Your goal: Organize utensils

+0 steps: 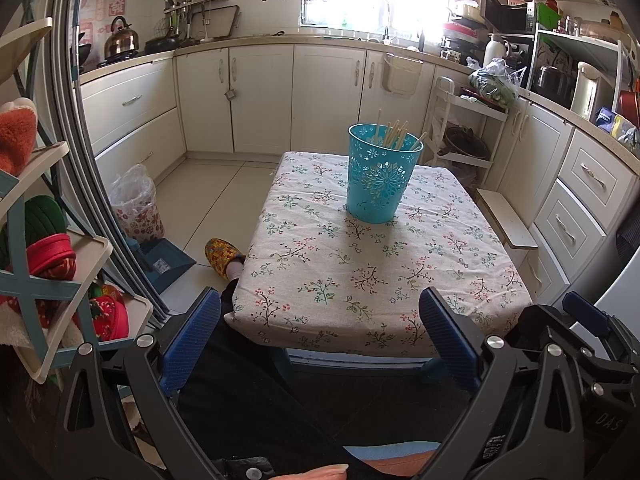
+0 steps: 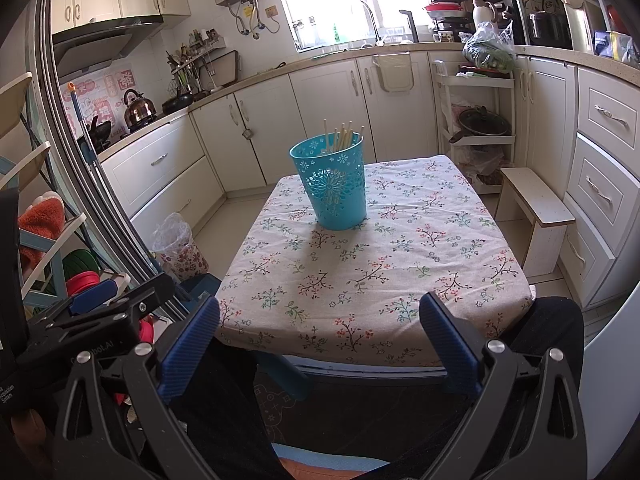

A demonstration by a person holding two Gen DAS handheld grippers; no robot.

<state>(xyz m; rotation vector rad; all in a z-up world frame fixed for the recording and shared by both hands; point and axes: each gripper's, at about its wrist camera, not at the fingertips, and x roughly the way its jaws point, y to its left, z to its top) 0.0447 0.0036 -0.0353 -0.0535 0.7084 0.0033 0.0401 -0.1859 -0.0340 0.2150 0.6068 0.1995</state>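
A turquoise perforated holder [image 1: 378, 176] stands upright on the floral-cloth table [image 1: 360, 280], toward its far side, with several wooden chopsticks [image 1: 394, 134] standing in it. It also shows in the right wrist view [image 2: 334, 184], with the chopsticks [image 2: 342, 136] sticking out of the top. My left gripper [image 1: 320, 332] is open and empty, held back at the table's near edge. My right gripper [image 2: 320, 332] is open and empty, also at the near edge. Each gripper shows at the edge of the other's view.
A low white stool [image 2: 536, 208] stands right of the table. A lined bin [image 1: 134, 204] and a blue dustpan [image 1: 164, 260] sit on the floor at left. A shelf rack [image 1: 48, 240] with slippers is at far left. White cabinets [image 1: 260, 96] ring the room.
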